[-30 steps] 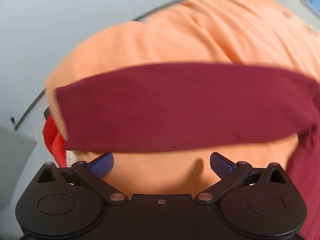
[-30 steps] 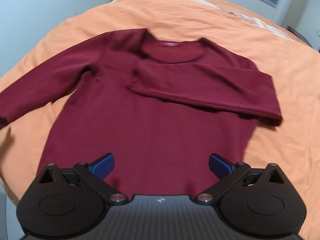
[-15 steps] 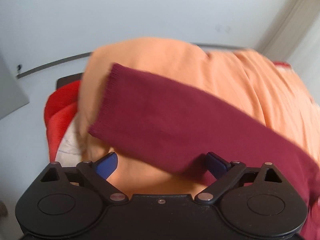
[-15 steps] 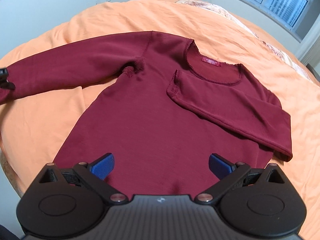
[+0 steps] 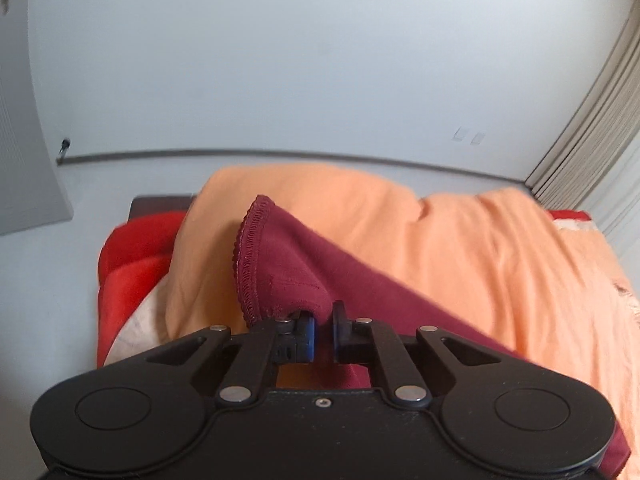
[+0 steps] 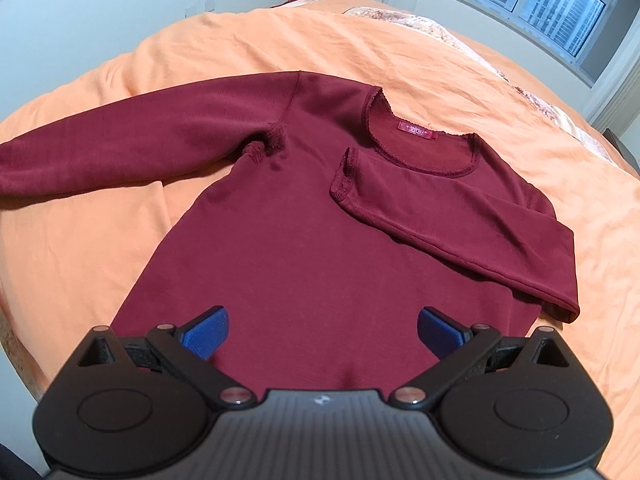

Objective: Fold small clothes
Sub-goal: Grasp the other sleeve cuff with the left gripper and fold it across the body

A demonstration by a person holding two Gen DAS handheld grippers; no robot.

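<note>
Left wrist view: the left gripper (image 5: 323, 330) is clamped on the cuff of the maroon long-sleeved knit top (image 5: 288, 264), lifted above the orange quilt (image 5: 460, 248).

Right wrist view: the right gripper (image 6: 322, 334) hovers released over the top's near hem; its right sleeve (image 6: 460, 224) already lies folded across the chest, so the left sleeve and body folds remain.

Left gripper (image 5: 323, 330): jaws drawn together, blue pads (image 5: 307, 334) nearly meeting, pinching sleeve cuff (image 5: 276, 264), held level. Right gripper (image 6: 322, 330): jaws spread wide, blue pads (image 6: 206, 330) apart, nothing between them, angled downward.
</note>
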